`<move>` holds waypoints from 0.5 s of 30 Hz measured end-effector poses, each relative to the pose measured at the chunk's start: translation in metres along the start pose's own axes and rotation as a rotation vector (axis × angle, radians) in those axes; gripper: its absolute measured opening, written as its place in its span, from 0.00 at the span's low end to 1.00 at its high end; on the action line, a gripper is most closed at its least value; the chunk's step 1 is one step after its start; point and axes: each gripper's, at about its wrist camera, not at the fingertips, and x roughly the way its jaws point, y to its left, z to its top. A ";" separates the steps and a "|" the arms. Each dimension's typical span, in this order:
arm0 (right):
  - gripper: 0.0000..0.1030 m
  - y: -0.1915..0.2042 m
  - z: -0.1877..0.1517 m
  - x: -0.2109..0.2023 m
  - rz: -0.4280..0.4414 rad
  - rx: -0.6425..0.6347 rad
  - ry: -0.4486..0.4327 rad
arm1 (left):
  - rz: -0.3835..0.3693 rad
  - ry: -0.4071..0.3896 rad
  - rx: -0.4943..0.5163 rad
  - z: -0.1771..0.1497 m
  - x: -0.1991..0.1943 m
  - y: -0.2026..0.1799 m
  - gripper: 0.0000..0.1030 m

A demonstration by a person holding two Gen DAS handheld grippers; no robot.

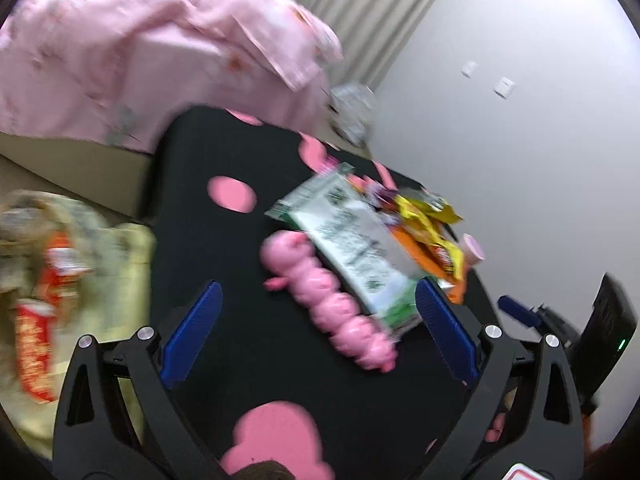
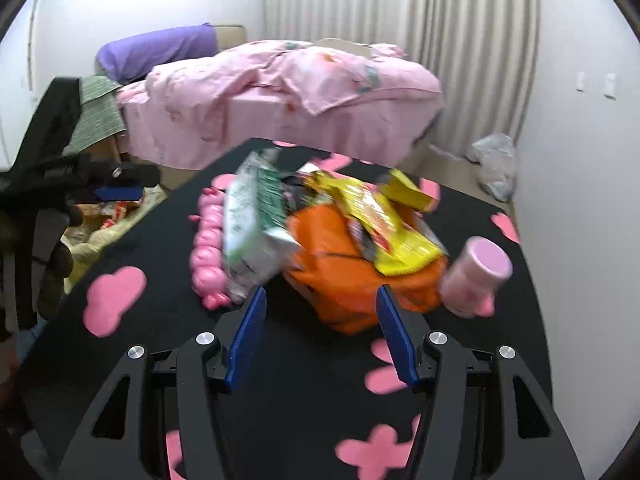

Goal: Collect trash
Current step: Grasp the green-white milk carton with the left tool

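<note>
A heap of snack wrappers lies on a black table with pink flowers (image 2: 304, 364): a white-green packet (image 1: 352, 248) (image 2: 248, 224), a yellow wrapper (image 1: 428, 232) (image 2: 380, 224) and an orange bag (image 2: 344, 280). A pink caterpillar toy (image 1: 328, 300) (image 2: 208, 248) lies beside the white-green packet. My left gripper (image 1: 318, 300) is open, its right finger next to the packet's near end. My right gripper (image 2: 320, 308) is open and empty, just short of the orange bag.
A yellowish trash bag (image 1: 80, 264) (image 2: 108, 224) with red wrappers sits left of the table. A pink cup (image 2: 476, 276) lies on its side at the heap's right. A pink-covered bed (image 2: 280, 100) stands behind. A clear plastic bag (image 2: 494, 160) lies on the floor by the wall.
</note>
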 end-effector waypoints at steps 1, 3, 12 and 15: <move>0.53 -0.003 -0.003 -0.001 -0.011 0.007 -0.006 | -0.019 0.033 0.002 0.006 0.011 -0.005 0.90; 0.53 -0.008 -0.009 -0.003 -0.029 0.018 -0.015 | -0.033 0.068 0.019 0.016 0.028 -0.013 0.90; 0.53 -0.038 -0.024 -0.004 -0.046 0.110 -0.019 | -0.027 0.200 -0.044 0.056 0.099 0.008 0.90; 0.53 -0.042 -0.027 0.002 -0.039 0.133 -0.008 | -0.043 0.201 -0.031 0.061 0.106 0.004 0.90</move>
